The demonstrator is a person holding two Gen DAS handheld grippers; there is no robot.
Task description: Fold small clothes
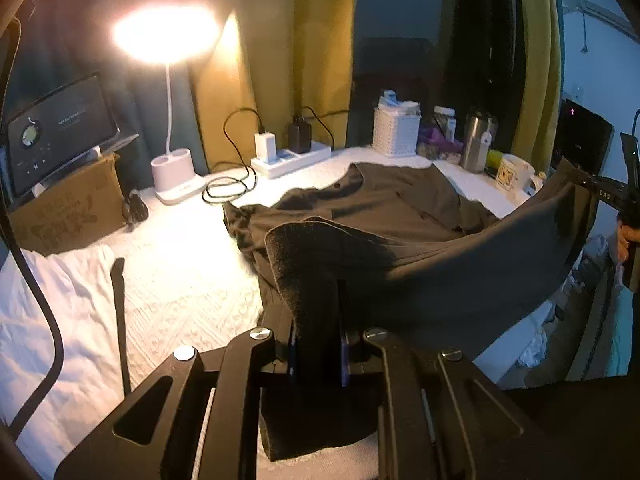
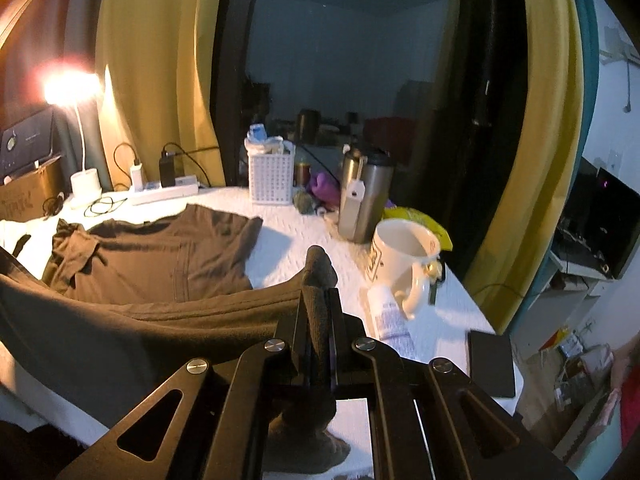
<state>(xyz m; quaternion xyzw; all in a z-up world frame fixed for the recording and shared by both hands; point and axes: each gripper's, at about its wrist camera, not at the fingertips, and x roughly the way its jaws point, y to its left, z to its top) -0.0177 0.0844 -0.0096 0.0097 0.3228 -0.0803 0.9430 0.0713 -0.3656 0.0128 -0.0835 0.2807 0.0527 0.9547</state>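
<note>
A dark brown shirt [image 1: 392, 204] lies spread on the white-covered table [image 1: 180, 264], collar toward the lamp. My left gripper [image 1: 316, 312] is shut on a bunched near corner of its hem, and the cloth hides the fingertips. From there the lifted hem [image 1: 460, 280] sags across to my right gripper [image 1: 600, 190] at the far right edge, held by a hand [image 1: 628, 240]. In the right wrist view my right gripper [image 2: 318, 308] is shut on the other hem corner, with the shirt [image 2: 160, 256] flat beyond it and the raised hem running off to the left.
At the back stand a lit desk lamp [image 1: 172, 176], a power strip with chargers [image 1: 292, 160], a white basket [image 2: 270, 180] and steel flasks [image 2: 364, 200]. A white mug [image 2: 404, 256], a tube [image 2: 390, 320] and a black slab [image 2: 490, 364] sit near the table's right edge. A cardboard box [image 1: 68, 208] is at the left.
</note>
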